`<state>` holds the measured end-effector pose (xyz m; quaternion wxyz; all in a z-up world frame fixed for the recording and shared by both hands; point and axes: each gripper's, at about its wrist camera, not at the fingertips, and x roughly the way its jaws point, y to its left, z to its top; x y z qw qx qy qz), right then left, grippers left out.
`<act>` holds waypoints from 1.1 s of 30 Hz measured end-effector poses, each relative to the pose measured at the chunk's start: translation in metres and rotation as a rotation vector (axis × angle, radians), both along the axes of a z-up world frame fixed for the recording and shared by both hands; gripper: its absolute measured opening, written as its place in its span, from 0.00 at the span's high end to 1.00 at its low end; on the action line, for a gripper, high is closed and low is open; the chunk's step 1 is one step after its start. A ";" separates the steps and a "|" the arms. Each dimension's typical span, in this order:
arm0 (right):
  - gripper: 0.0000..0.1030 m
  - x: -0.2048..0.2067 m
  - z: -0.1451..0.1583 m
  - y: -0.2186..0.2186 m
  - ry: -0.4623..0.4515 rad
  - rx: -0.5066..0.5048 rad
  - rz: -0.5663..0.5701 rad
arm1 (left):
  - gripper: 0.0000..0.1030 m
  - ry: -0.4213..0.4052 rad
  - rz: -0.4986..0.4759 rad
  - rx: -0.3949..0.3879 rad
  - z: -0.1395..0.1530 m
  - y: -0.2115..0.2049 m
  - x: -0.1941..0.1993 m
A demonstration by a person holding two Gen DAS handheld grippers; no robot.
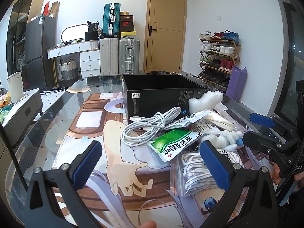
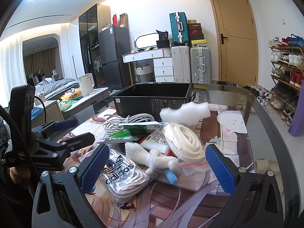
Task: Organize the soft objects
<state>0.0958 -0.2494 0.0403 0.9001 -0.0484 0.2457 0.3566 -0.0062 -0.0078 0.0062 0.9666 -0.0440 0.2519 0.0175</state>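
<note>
**Nothing boxed yet**

The black box (image 1: 161,93) stands open at the far side of the pile and, as far as I can see in, holds nothing. Everything soft lies on the table (image 2: 266,117) in front of it: white cable (image 1: 146,127), green sachet (image 1: 171,144), foam block (image 2: 185,112), plush toy (image 2: 152,157), bagged laces (image 2: 121,176) and bagged strap (image 2: 182,138). Both the left gripper (image 1: 150,163) and the right gripper (image 2: 157,167) hover wide apart, gripping nothing. By my reckoning the sorting is barely begun; every piece awaits lifting.

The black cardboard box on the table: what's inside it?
The open black cardboard box shows only bare dark inner walls; its floor is hidden behind the front wall, so contents cannot be told.
</note>
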 end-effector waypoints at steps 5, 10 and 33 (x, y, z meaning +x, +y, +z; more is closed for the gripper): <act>0.00 0.004 -0.004 0.002 0.002 -0.004 -0.011 | 0.00 -0.013 -0.015 0.022 0.001 -0.004 -0.002; 0.00 0.004 -0.005 0.004 0.002 -0.008 -0.015 | 0.00 -0.015 -0.037 0.043 0.001 -0.008 -0.003; 0.00 0.010 -0.008 0.009 0.025 -0.034 -0.051 | 0.00 -0.008 -0.042 0.021 0.001 -0.004 -0.005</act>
